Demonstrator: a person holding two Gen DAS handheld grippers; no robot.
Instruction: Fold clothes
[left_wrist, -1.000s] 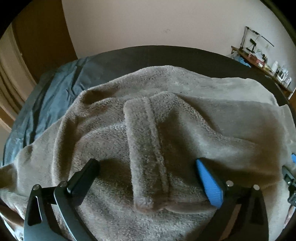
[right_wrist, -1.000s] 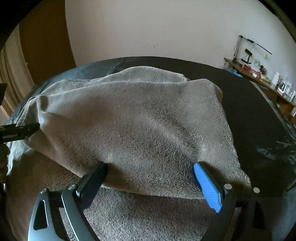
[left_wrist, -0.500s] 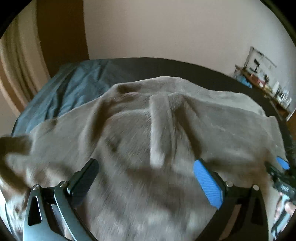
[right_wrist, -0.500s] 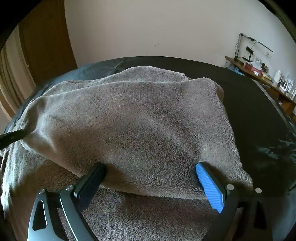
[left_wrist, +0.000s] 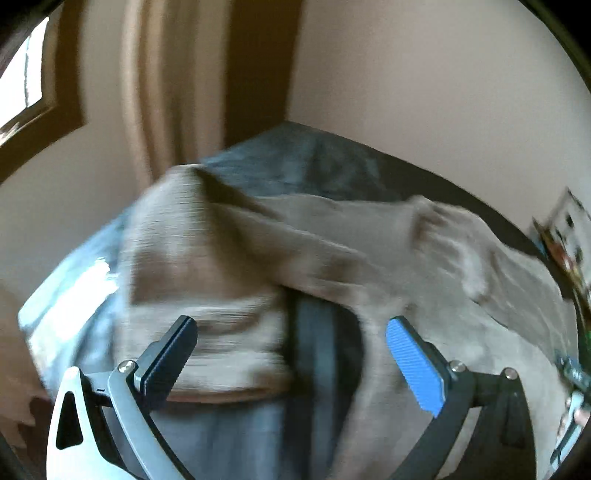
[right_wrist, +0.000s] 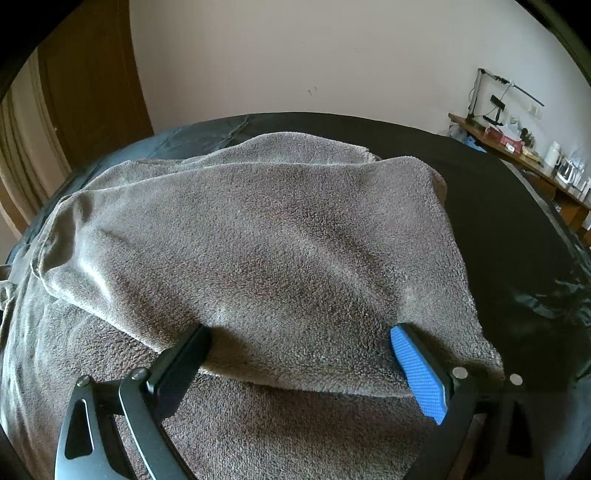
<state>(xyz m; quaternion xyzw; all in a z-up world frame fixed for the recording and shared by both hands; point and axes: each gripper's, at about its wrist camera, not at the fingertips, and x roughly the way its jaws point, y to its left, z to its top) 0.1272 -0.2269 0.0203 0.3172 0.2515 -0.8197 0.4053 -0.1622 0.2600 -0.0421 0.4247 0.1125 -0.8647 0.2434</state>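
Lying across a bed w/ a dark sheet (right_wrist: 491, 206), a grey-brown fleece garment (right_wrist: 258, 251) fills most of the right wrist view, one layer folded over another. Upper layer's near edge runs left-right just in front of the right gripper (right_wrist: 299, 354), whose jaws stand wide apart, black finger (right_wrist: 181, 362) on the left & blue-padded finger (right_wrist: 417, 373) on the right, both close to that folded edge; nothing between them is pinched. Garment's long axis goes roughly left to right in this view, w/ a rounded corner at left and a straighter side at right, beside bare sheet. Wooden door (right_wrist: 92, 85) behind at left, plain wall at back, cluttered shelf (right_wrist: 524, 151) far right.

Left wrist view is heavily motion-blurred. Left gripper (left_wrist: 291, 354) also spread wide, holding nothing; black finger (left_wrist: 168, 358) and blue pad (left_wrist: 413, 365) frame a gap in the cloth where the blue-grey sheet (left_wrist: 310, 369) shows through. Fleece (left_wrist: 229, 258) here is bunched and rumpled, one part at left, another sweeping off to the right; blur makes its exact fold lines hard to read. Curtain (left_wrist: 147, 92) & a bright window (left_wrist: 26, 70) stand behind at left. Part of the other tool shows at the far right edge, too smeared to detail.
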